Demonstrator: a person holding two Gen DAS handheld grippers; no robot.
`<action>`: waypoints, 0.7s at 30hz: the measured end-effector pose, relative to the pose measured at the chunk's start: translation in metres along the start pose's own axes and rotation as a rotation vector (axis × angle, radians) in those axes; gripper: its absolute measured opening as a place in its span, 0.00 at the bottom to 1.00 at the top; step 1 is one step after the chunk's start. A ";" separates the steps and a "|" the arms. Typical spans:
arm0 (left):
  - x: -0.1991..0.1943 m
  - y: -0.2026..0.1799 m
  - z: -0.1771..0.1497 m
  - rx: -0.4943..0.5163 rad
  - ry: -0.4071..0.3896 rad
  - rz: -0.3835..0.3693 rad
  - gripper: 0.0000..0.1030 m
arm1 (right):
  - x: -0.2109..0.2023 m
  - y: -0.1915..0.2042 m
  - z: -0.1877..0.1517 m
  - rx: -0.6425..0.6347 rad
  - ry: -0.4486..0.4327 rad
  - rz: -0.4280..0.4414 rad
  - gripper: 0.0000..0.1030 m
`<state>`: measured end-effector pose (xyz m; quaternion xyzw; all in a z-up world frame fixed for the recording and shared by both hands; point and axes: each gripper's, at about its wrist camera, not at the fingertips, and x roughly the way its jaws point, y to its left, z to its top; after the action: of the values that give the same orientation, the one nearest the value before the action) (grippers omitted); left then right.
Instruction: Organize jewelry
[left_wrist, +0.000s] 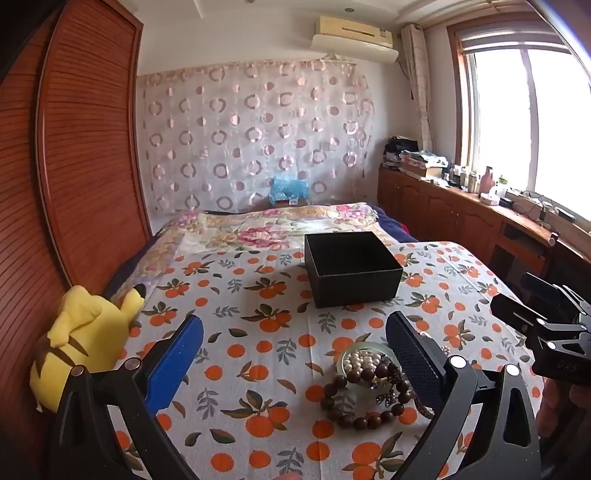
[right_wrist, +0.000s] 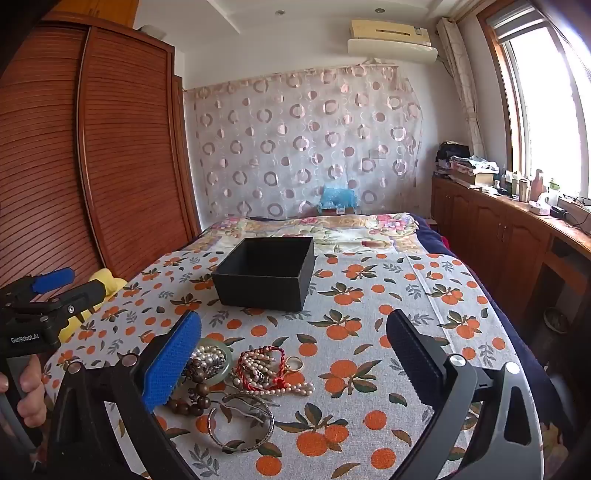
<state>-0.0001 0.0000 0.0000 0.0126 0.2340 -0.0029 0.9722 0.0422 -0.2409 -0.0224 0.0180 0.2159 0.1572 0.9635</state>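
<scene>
Wooden bead bracelet (left_wrist: 364, 400) first: both grippers, left (left_wrist: 295, 354) and right (right_wrist: 293, 350), gape empty. Pinch one strand, lift clear, drop into black box (right_wrist: 264, 275).

Left tongs (left_wrist: 295, 354): black angular frame with round silver pivot screws; one finger carries a blue textured pad (left_wrist: 173, 363), the other a dark ribbed pad (left_wrist: 413, 360). Right tongs (right_wrist: 291, 360): identical build, blue pad (right_wrist: 170, 363), dark pad (right_wrist: 415, 360). White lettering "GenRobot.AI" marks the left body. Bare-skinned hand (right_wrist: 27, 391) grips a grey handle.
</scene>
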 end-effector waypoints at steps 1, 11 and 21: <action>0.000 0.000 0.000 -0.003 -0.005 -0.001 0.93 | 0.000 0.000 0.000 0.000 0.000 0.001 0.98; -0.001 0.001 0.000 -0.007 -0.007 -0.004 0.93 | 0.000 0.000 0.000 0.010 0.000 0.004 0.98; 0.001 0.002 0.000 -0.005 -0.010 -0.004 0.93 | 0.000 0.000 0.000 0.009 -0.001 0.004 0.98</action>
<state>0.0012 0.0016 -0.0004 0.0100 0.2291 -0.0042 0.9734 0.0424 -0.2409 -0.0221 0.0228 0.2163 0.1581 0.9632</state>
